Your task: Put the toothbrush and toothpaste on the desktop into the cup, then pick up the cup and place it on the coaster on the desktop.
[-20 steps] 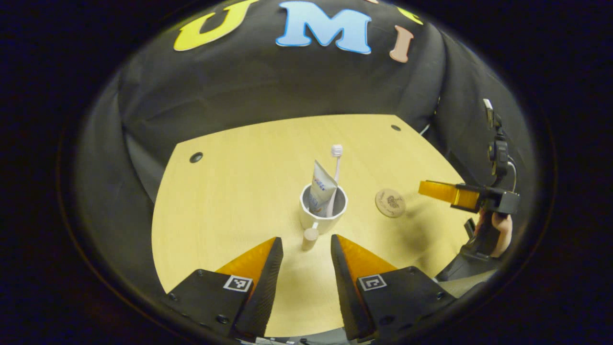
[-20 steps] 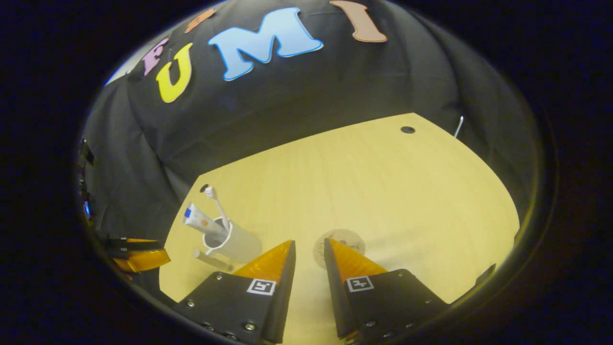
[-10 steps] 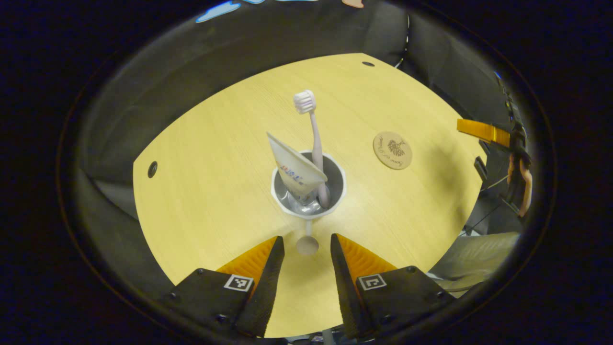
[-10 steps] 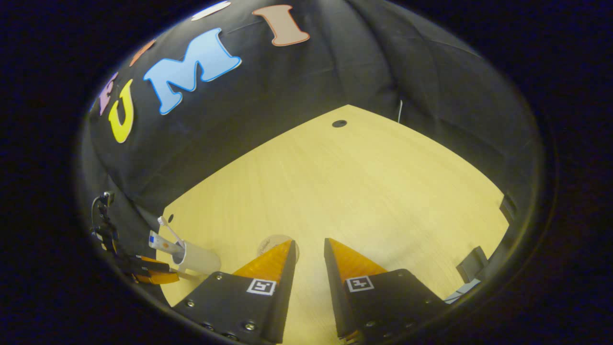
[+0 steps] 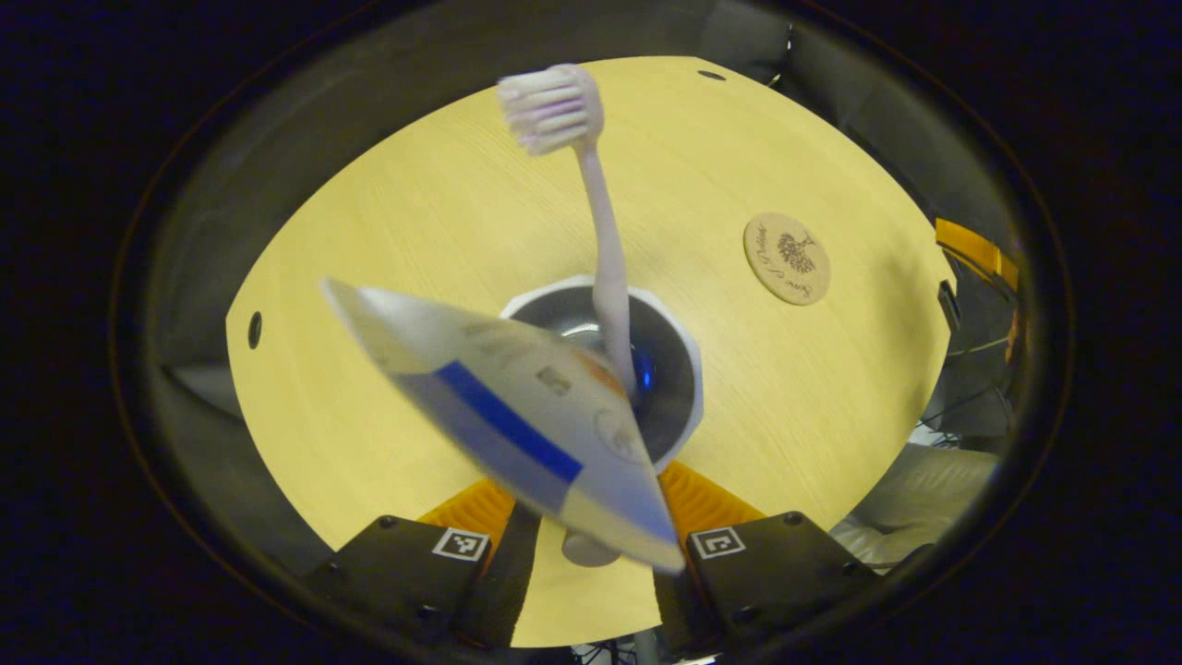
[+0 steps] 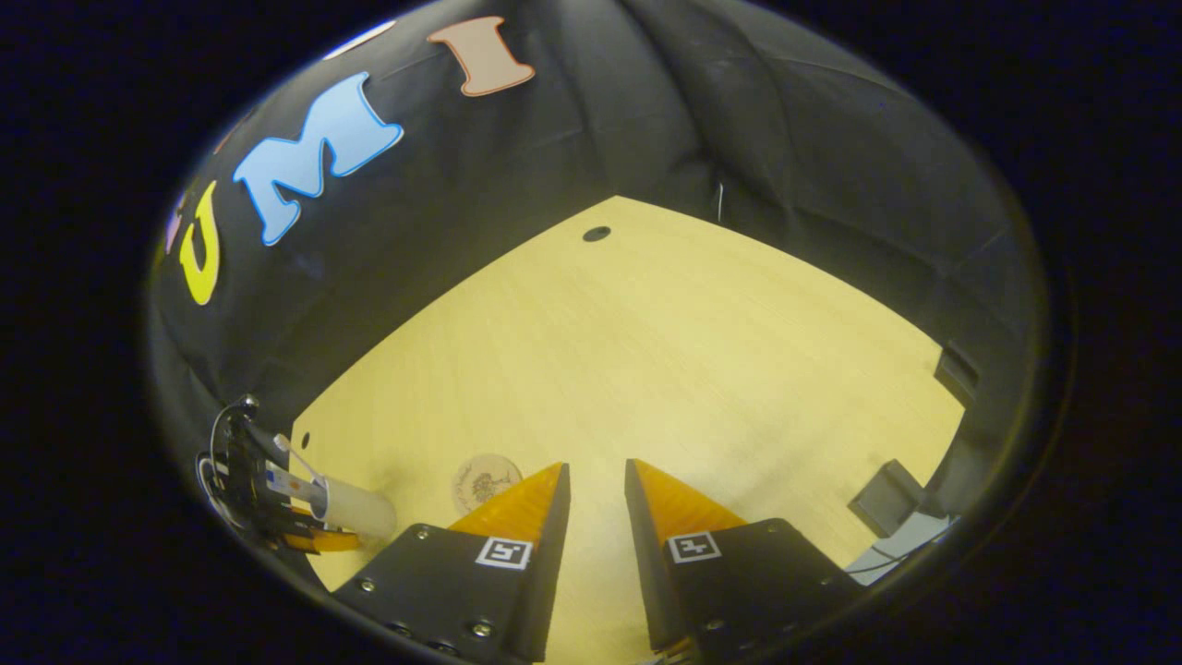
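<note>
A white cup (image 5: 691, 374) stands on the wooden desktop (image 5: 388, 231), seen from right above in the left gripper view. A toothbrush (image 5: 605, 268) stands in it, bristles up, and the toothpaste tube (image 5: 499, 411) leans out toward the camera. My left gripper (image 5: 591, 485) is open, and the cup's wooden handle knob (image 5: 584, 552) lies between its fingers; the tube hides part of them. The round wooden coaster (image 5: 787, 259) lies bare, right of the cup. In the right gripper view, my right gripper (image 6: 596, 469) is narrowly open over bare table, with the cup (image 6: 355, 508) and the coaster (image 6: 485, 480) far left.
Cable holes (image 5: 254, 330) (image 6: 597, 234) sit near the table's edges. A small dark box (image 6: 886, 499) lies off the table's right edge. One finger of the right gripper (image 5: 977, 251) shows past the table's right edge in the left gripper view.
The left gripper has moved down and in on the cup, bringing the handle knob between its fingers. The right gripper has swung away, so cup and coaster drift left in its view.
</note>
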Demonstrator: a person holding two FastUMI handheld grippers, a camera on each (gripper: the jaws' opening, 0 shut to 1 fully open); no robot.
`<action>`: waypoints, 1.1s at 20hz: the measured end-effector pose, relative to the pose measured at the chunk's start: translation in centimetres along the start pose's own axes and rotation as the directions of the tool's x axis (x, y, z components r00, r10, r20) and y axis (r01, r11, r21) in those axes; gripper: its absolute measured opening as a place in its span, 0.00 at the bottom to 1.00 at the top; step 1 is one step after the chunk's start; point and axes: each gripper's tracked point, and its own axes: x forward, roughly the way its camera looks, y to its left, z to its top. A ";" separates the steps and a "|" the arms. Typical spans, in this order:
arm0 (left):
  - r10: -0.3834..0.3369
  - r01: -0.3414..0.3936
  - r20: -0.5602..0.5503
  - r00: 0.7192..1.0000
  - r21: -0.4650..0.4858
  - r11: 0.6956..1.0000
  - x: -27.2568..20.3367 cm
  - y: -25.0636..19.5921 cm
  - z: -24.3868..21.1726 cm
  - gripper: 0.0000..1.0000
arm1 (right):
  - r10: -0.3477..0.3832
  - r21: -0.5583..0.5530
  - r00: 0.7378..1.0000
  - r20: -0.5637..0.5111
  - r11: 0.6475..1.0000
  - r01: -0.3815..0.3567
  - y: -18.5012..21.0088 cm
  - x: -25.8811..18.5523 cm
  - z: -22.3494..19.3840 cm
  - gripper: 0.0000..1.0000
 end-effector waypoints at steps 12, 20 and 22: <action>0.012 -0.010 0.017 1.000 -0.136 0.991 1.0 -1.2 1.2 0.29 | 0.002 0.012 0.999 -0.047 1.000 -0.001 -1.9 0.7 0.4 0.39; -0.001 0.007 0.056 0.998 -0.098 0.995 0.1 -6.8 4.9 0.29 | 0.058 -0.002 0.995 -0.076 0.998 -0.059 -2.5 1.5 1.4 0.39; -0.010 0.015 0.062 0.998 -0.089 0.996 -0.4 -8.7 5.8 0.29 | 0.068 0.003 0.995 -0.078 0.998 -0.068 -3.2 1.5 2.0 0.39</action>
